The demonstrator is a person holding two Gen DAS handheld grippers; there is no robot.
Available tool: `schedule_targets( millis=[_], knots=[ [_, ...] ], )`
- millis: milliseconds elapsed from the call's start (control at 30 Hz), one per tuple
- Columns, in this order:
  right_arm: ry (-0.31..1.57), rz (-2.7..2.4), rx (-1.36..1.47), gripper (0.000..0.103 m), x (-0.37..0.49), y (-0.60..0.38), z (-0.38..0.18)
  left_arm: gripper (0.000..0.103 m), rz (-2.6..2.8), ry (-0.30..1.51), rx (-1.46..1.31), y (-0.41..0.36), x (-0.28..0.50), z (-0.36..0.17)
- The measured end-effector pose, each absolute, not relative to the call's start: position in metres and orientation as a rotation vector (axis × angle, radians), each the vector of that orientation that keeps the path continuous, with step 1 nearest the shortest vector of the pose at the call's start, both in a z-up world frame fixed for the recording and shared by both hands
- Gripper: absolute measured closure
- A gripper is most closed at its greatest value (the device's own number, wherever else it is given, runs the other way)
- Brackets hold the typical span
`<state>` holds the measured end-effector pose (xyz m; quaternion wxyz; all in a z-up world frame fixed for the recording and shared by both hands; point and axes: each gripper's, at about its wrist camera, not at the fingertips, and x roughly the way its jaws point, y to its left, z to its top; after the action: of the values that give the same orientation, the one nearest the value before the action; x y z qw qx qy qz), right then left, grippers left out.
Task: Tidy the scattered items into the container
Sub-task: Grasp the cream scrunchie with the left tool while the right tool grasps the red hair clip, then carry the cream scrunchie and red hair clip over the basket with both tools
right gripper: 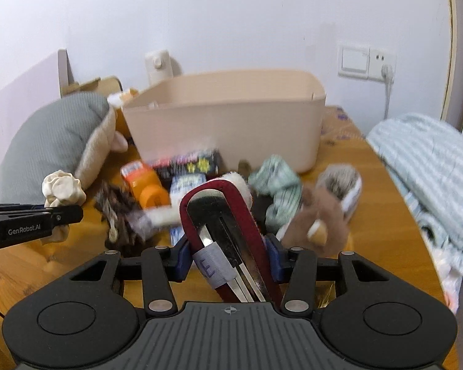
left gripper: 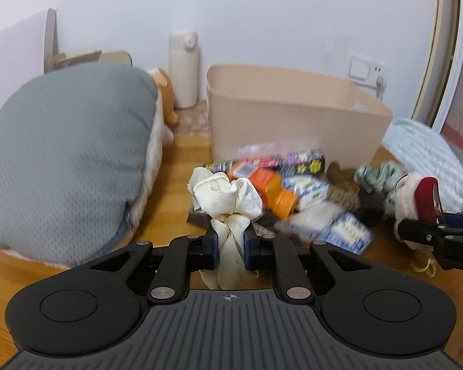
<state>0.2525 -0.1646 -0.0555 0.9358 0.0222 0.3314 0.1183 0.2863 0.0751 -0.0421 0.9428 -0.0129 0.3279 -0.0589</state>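
Observation:
My left gripper [left gripper: 231, 240] is shut on a cream satin scrunchie [left gripper: 228, 197], lifted off the wooden table [left gripper: 176, 191]. My right gripper [right gripper: 228, 259] is shut on a dark red hair clip [right gripper: 231, 212] with white fluffy trim and a metal spring. The clip [left gripper: 426, 197] and right gripper [left gripper: 416, 231] also show at the right edge of the left wrist view. The beige plastic bin [left gripper: 293, 117] [right gripper: 231, 123] stands open behind a pile of items. In the pile are an orange bottle [right gripper: 145, 185], packets, a green scrunchie [right gripper: 277, 185] and a brown furry piece [right gripper: 318, 222].
A big grey and cream plush cushion [left gripper: 68, 160] fills the left side of the table. A cream flask [left gripper: 183, 67] stands against the wall behind it. A pale blue striped blanket [right gripper: 432, 169] lies at the right table edge. A wall socket [right gripper: 367, 61] is behind the bin.

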Motion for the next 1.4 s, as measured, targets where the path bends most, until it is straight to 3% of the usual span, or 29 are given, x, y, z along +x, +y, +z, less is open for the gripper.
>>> schedule_targets(
  millis=[600, 1400],
  knots=[
    [0.486, 0.247, 0.031, 0.058, 0.294, -0.179, 0.026, 0.088, -0.152, 0.491, 0.022, 0.038, 0.326, 0.048],
    [0.485, 0.24, 0.109, 0.058, 0.425, -0.177, 0.045, 0.088, -0.038, 0.477, 0.054, 0.014, 0.465, 0.032]
  ],
)
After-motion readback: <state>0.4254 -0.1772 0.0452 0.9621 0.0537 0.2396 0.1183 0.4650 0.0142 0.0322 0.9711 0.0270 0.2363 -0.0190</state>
